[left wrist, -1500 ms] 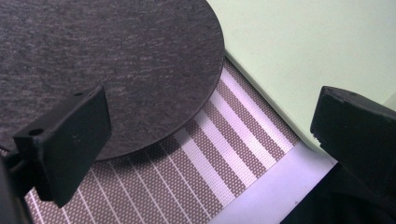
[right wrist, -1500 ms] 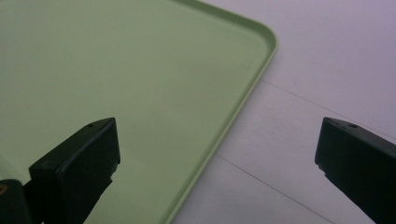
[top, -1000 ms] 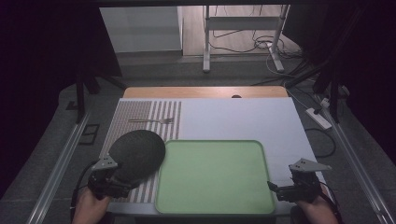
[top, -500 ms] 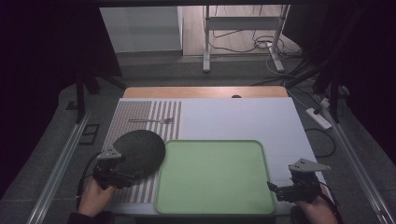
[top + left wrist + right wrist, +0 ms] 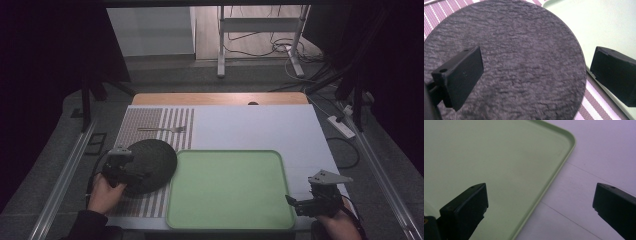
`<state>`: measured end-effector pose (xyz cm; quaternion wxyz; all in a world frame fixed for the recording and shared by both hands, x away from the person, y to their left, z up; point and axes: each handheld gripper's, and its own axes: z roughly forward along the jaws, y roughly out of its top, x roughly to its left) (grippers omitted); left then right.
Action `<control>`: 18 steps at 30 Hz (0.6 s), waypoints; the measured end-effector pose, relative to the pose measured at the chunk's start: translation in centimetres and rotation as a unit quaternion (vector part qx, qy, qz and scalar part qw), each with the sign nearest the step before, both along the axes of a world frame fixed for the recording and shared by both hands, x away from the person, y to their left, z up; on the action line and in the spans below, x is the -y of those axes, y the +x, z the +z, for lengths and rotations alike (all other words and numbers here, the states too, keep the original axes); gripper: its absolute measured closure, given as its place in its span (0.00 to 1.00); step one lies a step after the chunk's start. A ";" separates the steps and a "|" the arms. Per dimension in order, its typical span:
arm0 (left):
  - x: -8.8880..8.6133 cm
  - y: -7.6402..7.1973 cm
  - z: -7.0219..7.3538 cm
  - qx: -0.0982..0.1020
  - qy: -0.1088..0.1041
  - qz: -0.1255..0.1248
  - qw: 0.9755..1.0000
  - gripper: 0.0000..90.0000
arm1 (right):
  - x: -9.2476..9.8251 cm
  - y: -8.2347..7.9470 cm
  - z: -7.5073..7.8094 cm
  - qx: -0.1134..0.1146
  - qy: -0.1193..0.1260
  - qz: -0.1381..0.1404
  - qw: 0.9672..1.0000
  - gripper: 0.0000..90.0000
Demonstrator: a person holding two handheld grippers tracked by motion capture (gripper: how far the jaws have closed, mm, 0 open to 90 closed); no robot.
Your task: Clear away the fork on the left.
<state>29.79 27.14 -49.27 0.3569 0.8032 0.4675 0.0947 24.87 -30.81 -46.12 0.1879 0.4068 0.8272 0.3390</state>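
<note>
The round dark slate plate (image 5: 150, 165) is lying on the striped placemat (image 5: 165, 125), just beside the green plastic tray (image 5: 230, 190). Both tongs, left (image 5: 534, 75) and right (image 5: 539, 207), are gaping apart; the left should straddle the plate's rim squarely before closing.

A lab-like recording setup — dark curtains (image 5: 45, 60) hem in a lit table (image 5: 250, 125), metal rails (image 5: 62, 180) flank it, and cables (image 5: 260, 47) and a power strip (image 5: 341, 126) lie on the floor.
</note>
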 end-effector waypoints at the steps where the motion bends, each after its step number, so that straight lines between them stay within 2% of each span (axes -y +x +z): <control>1: 0.0 0.3 0.0 -0.001 -0.002 0.001 1.000 0.00 | 0.0 0.0 0.0 0.000 0.000 0.000 1.000 0.00; 5: -0.1 1.3 0.0 -0.007 -0.006 0.001 1.000 0.00 | 0.0 0.0 0.0 0.000 -0.001 0.000 1.000 0.00; 11: -0.1 2.7 -0.1 -0.016 0.001 0.005 1.000 0.00 | 0.0 0.0 0.0 0.000 -0.001 0.000 1.000 0.00; 18: -0.2 4.3 0.1 -0.015 0.003 0.015 1.000 0.00 | 0.0 0.0 0.0 -0.001 -0.002 0.000 1.000 0.00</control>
